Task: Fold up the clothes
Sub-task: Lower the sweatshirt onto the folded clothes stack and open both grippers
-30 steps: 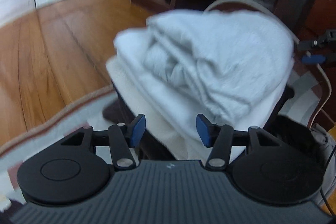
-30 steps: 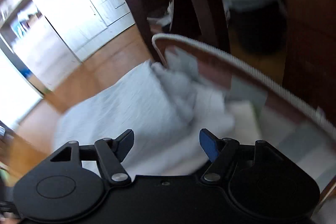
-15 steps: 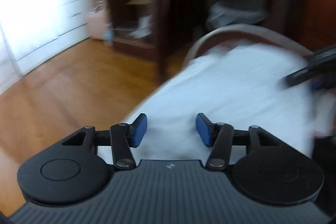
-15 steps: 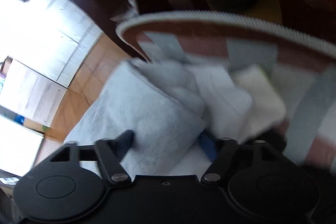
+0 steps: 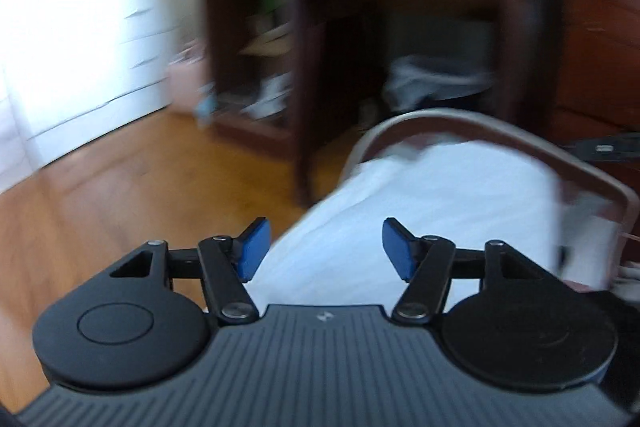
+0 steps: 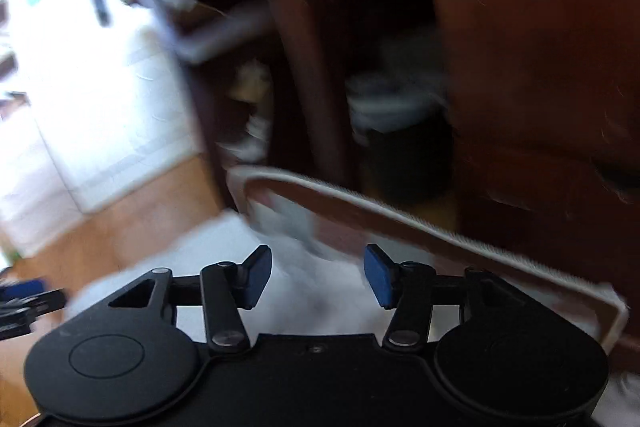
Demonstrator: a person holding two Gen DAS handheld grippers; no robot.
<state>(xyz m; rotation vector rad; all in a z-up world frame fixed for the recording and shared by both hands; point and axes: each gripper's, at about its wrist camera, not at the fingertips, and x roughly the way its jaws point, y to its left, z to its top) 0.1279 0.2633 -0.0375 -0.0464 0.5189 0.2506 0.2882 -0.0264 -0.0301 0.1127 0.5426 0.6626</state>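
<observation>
Left gripper [image 5: 323, 247]: jaws part-way apart and closing a little, blue pads bare, nothing pinched. The white folded clothes [image 5: 440, 195] lie straight ahead of and below it, showing through the gap between the fingers but not gripped.

Right gripper [image 6: 318, 275]: jaws at a middling gap, no cloth between the pads that I can see. The same pile sits directly ahead and under it too, pale and blurred.

Landmark is the rug [image 5: 600, 175] with its light border. Clothes rest on the rug, at its near-left part, one corner spilling past the rug edge toward the wooden floor [image 5: 120, 195]. Dark wooden furniture [image 5: 304, 67] stands beyond the rug; white drawers [image 5: 100, 27] are further off, past the floor.

Pile's long axis, in the left view, runs from the left gripper diagonally up-right toward the rug's far border. Both grippers hang over it from the near side; the left gripper's tip shows at the left edge of the right view. Which is nearer I can't tell, too much blur.

Judgement: pile looks folded already; next move likely a release clear or a fresh pick.
</observation>
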